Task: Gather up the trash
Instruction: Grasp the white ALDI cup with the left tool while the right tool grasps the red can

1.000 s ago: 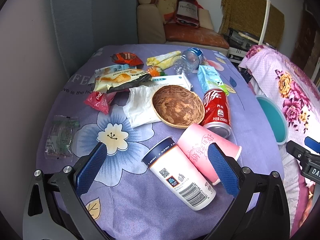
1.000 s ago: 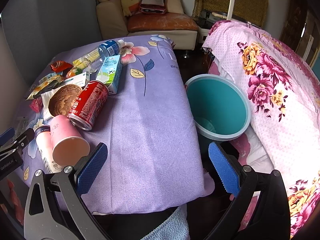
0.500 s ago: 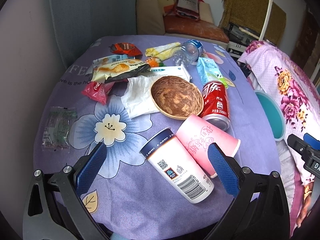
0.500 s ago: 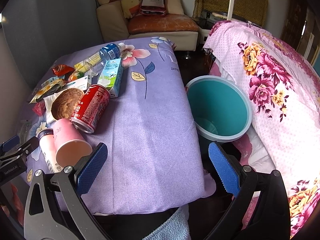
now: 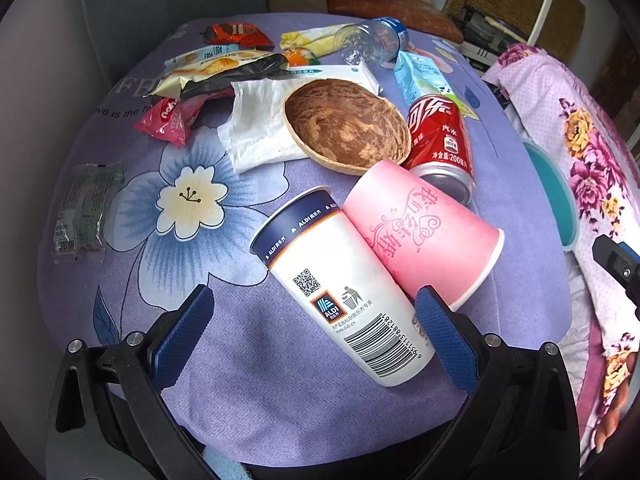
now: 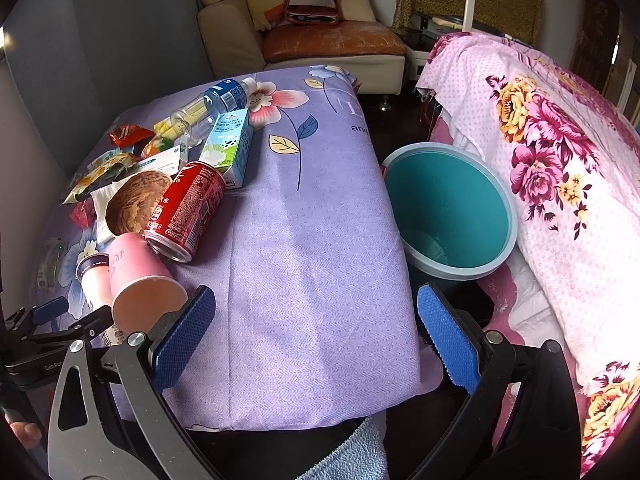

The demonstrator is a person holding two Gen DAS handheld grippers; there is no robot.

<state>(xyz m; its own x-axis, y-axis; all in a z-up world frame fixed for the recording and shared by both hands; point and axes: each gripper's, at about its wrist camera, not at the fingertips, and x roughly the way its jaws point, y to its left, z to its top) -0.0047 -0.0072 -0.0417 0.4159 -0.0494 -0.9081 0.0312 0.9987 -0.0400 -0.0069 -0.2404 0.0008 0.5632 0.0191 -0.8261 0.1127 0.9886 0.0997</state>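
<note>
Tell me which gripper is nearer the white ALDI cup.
Left. The left gripper has its open jaws straddling the white ALDI cup's base; the right gripper sits open farther right, past the pink cup.

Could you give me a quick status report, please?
Left hand-held gripper open around white cup. Right hand-held gripper open, empty. Bin waiting. Pink cup touches white cup.
</note>
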